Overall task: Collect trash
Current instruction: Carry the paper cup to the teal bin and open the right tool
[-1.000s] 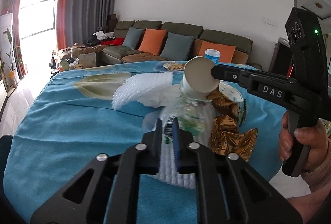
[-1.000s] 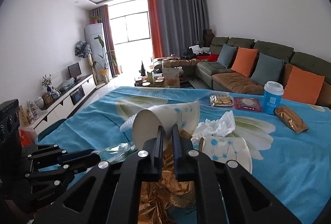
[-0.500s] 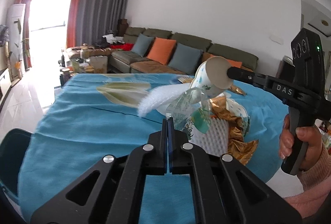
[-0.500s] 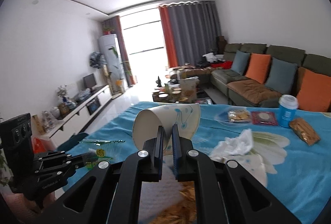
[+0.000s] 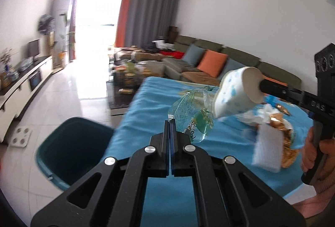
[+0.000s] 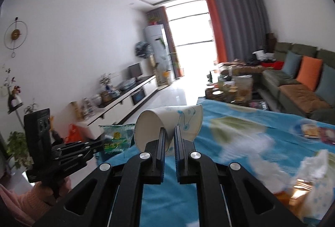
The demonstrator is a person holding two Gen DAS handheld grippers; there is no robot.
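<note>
My left gripper (image 5: 170, 121) is shut on the edge of a clear plastic wrapper with green print (image 5: 192, 120), which hangs in the air over the left part of the blue-clothed table (image 5: 146, 105). To its right, my right gripper (image 5: 260, 86) holds a tilted white paper cup with blue dots (image 5: 232, 95) by the rim. In the right wrist view the right gripper (image 6: 169, 130) pinches the cup's (image 6: 165, 120) wall, and the left gripper (image 6: 102, 141) carries the wrapper (image 6: 117, 136) at the left. A dark teal bin (image 5: 73, 143) stands on the floor below left.
A white foam piece (image 5: 268, 149), a gold wrapper (image 5: 282, 132) and a crumpled tissue (image 6: 314, 164) lie on the table (image 6: 240, 122) at the right, with another dotted cup (image 6: 314, 201). A hand (image 5: 320, 155) grips the right tool. A sofa and a cluttered low table stand beyond.
The left jaws shut on the wrapper and lifted it off the pile. Both grippers rose and swung left with wrapper and cup; the bin came into view. The foam net stayed behind.
</note>
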